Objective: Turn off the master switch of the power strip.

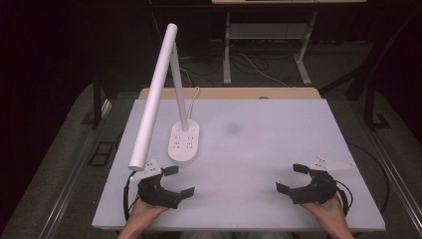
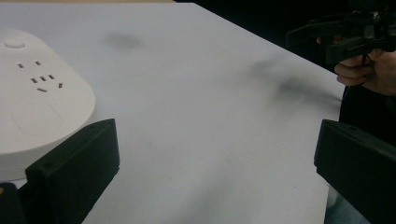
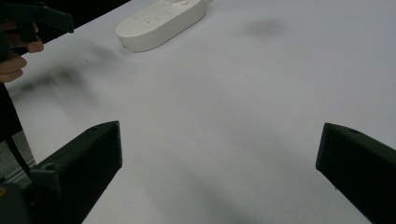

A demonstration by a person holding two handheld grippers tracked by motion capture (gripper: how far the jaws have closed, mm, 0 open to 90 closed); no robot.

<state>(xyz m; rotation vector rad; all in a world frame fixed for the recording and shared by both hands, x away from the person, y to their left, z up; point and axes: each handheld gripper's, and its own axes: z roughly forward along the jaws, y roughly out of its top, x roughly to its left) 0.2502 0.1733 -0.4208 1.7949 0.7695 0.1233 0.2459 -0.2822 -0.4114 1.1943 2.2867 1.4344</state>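
One white desk lamp (image 1: 164,94) on one white table (image 1: 259,149); its oval base (image 1: 183,142) carries two groups of socket slots and one round button. Two handheld grippers, left gripper (image 1: 178,180) and right gripper (image 1: 291,178), each with two black jaws and one grey three-cornered plate. One dark smudge (image 1: 233,129) on the tabletop.

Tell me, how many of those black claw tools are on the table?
2. The left gripper is at the near left, beside the white lamp base. The right gripper is at the near right. Each is held in a hand, jaws wide open, nothing between them.
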